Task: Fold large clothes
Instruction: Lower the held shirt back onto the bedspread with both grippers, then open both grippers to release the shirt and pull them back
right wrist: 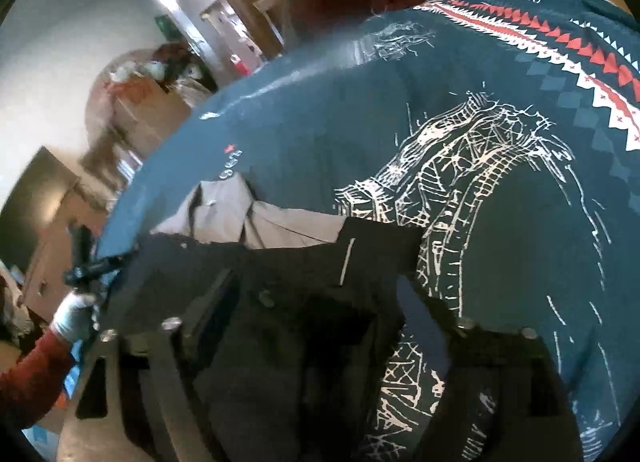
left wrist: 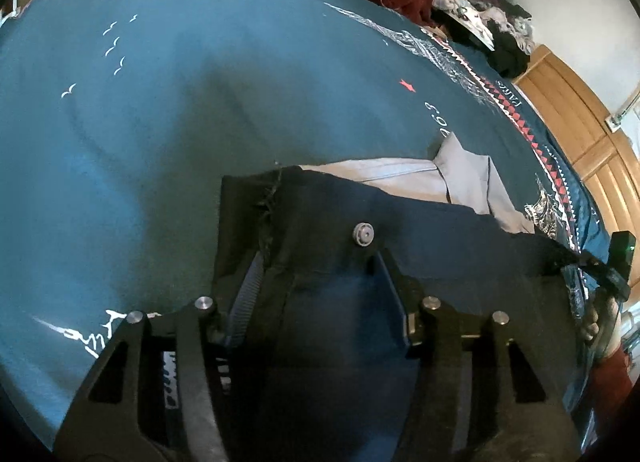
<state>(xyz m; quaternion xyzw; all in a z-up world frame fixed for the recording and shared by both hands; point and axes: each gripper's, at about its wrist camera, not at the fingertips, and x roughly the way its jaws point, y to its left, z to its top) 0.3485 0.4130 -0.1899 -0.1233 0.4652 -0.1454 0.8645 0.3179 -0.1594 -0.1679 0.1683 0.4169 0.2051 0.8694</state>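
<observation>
Trousers [left wrist: 400,229], dark navy, lie on a teal bedspread [left wrist: 140,141] printed with white birds, a red star and a red-and-white zigzag border. Seen from the left wrist camera, the waistband runs across the lower middle of the view, with a grey metal button [left wrist: 363,234] near its centre and a frayed seam at about 9 o'clock of the button. Pale grey pocket lining [left wrist: 452,177] spills out above the waistband toward 1 o'clock. The left gripper [left wrist: 316,282] has its two fingers spread on either side of the waistband fabric, which fills the gap between them; whether the pads actually pinch the cloth cannot be told. In the right wrist view the right gripper [right wrist: 316,302] sits at the other end of the waistband, dark cloth bunched between its fingers, its grip equally unclear. A gloved hand [right wrist: 74,318] with a red sleeve [right wrist: 32,374] appears at 8 o'clock.
</observation>
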